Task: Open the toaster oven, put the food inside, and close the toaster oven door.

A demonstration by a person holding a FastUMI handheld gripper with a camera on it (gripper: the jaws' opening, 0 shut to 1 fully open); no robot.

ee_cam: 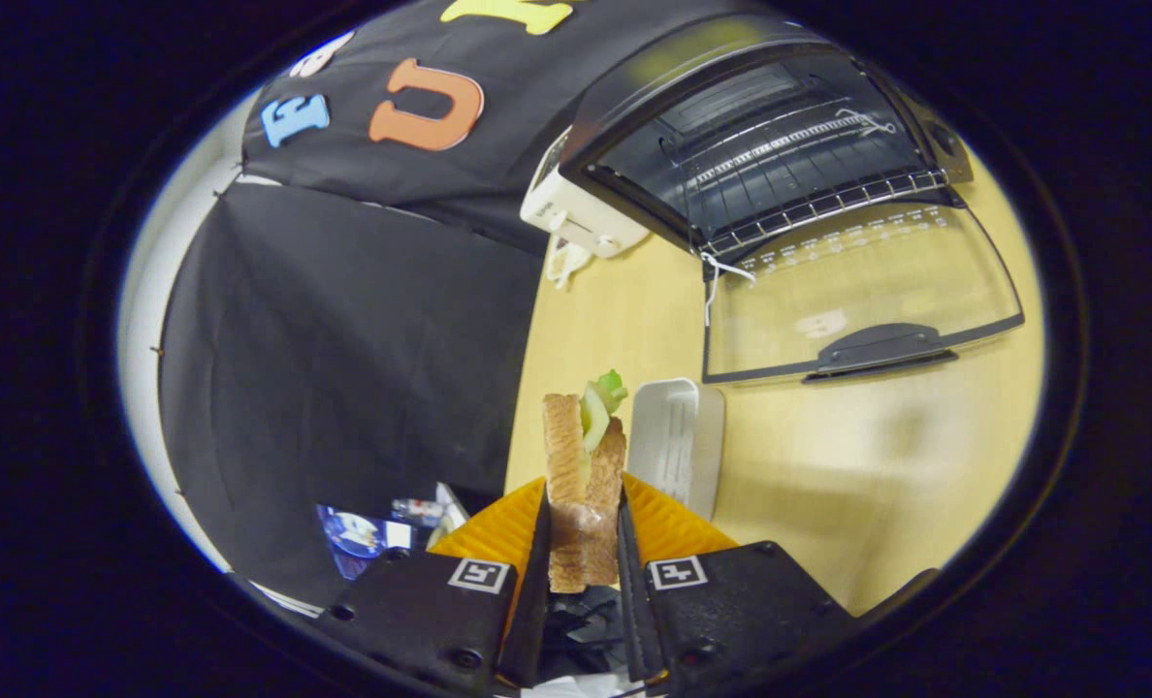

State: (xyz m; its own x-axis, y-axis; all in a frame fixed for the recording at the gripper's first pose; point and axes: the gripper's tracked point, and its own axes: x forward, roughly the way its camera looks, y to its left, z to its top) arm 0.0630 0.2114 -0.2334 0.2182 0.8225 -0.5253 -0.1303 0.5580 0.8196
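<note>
Claw (584, 543) clamped on toasted sandwich (584, 465) with lettuce, toaster oven (770, 145) door open

Pale wooden tabletop (828, 465) meeting black cloth booth wall (343, 339), with a strip of white wall (144, 320) visible beside the cloth.

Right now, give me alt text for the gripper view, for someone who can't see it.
The gripper is shut on a sandwich, held upright with lettuce sticking out the top. Beyond it on the wooden table stands a toaster oven, its glass door folded down open and its rack bare. A white tray lies just past the sandwich.
</note>
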